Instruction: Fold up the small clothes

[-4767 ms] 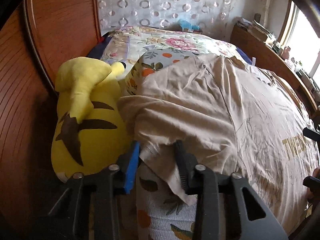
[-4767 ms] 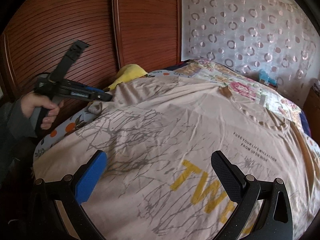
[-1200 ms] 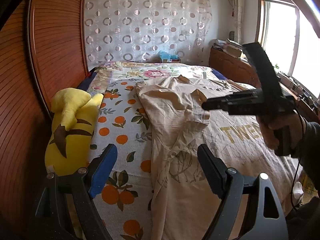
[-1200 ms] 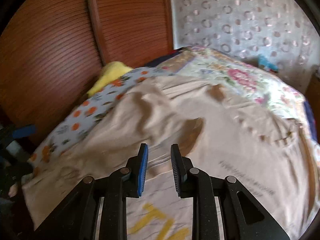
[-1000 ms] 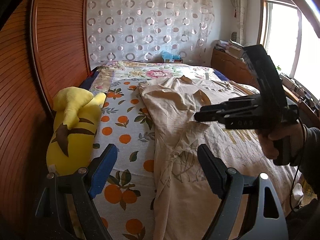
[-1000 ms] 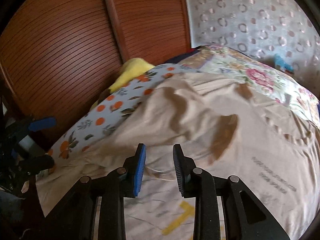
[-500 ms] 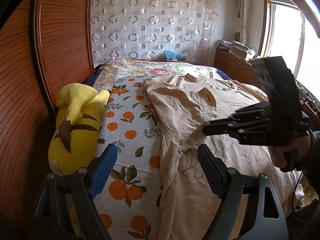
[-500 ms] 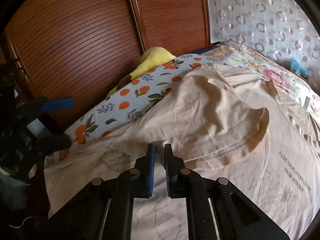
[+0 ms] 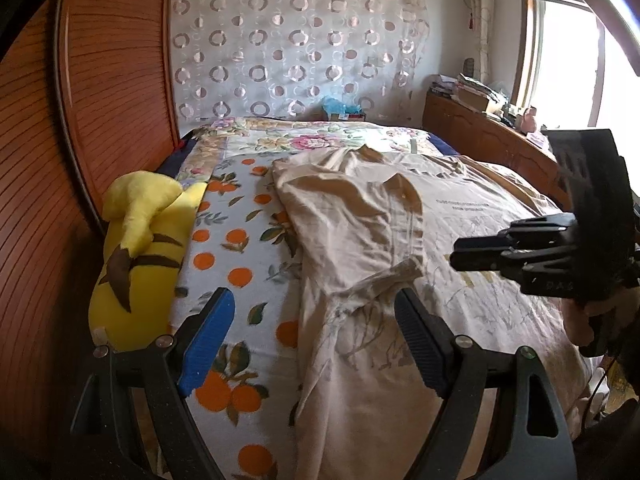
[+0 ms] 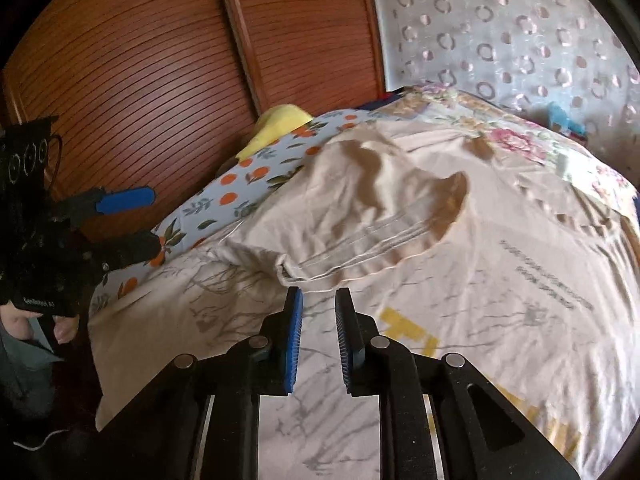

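The beige shirt (image 9: 400, 240) lies spread on the bed (image 9: 240, 248), its left sleeve folded inward, so the right hand-held gripper (image 10: 318, 300), jaws just reopening, grasps nothing, while the left hand-held gripper (image 9: 312, 312) hovers released.

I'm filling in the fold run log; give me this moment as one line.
stage: sleeve folded onto beige T-shirt | left gripper: open, empty | right gripper: jaws just opening, nothing between, sleeve released | next, likely: other side
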Tool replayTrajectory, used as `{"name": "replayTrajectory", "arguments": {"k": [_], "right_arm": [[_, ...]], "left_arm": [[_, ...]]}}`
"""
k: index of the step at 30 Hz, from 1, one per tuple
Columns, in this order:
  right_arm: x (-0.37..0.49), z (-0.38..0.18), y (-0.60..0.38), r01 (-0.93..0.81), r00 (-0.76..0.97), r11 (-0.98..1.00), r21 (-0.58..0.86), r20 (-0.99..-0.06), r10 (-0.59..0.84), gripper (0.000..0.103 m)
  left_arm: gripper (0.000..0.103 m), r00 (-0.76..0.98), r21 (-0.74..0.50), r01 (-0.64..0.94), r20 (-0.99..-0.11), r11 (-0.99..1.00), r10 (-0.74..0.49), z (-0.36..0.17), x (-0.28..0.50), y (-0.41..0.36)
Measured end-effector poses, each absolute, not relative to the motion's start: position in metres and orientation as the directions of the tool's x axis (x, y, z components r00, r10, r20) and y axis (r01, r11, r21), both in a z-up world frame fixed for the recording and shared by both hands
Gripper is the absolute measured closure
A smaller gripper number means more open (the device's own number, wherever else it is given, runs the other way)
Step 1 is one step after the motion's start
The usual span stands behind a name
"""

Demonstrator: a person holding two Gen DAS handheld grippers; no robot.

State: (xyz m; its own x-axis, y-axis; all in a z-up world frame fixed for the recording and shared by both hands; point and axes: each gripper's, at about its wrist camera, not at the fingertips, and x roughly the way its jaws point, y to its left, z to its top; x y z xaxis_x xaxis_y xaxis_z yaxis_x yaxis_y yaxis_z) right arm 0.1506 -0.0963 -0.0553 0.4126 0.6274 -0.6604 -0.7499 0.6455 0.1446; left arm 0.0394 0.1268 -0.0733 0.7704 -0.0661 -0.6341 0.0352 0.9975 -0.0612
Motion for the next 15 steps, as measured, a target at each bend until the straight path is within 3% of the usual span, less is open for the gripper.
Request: {"name": "replayTrajectory", "arguments": {"k": [2, 4, 15], "right_arm": [[0.149, -0.051, -0.112, -0.731, 0.453, 0.671, 0.125, -0.647, 0.614, 0.07], [0.144, -0.05, -0.127, -0.71, 0.482, 0.696, 0.111, -0.644, 0.594, 0.043], [0.122, -0.051, -0.226, -0.534, 0.635, 0.845, 0.016, -0.652, 0.414, 0.041]], "left_arm": [[0.02, 0.773, -0.061, 0.049, -0.63, 0.997, -0.076, -0.071, 0.045, 0.122], [0.02, 0.773, -0.063, 0.061, -0.628, 0.996, -0.087, -0.069, 0.051, 0.119], [0.02, 0.713, -0.023, 0.09, -0.697, 0.996, -0.08, -0.078, 0.105, 0.1]]}}
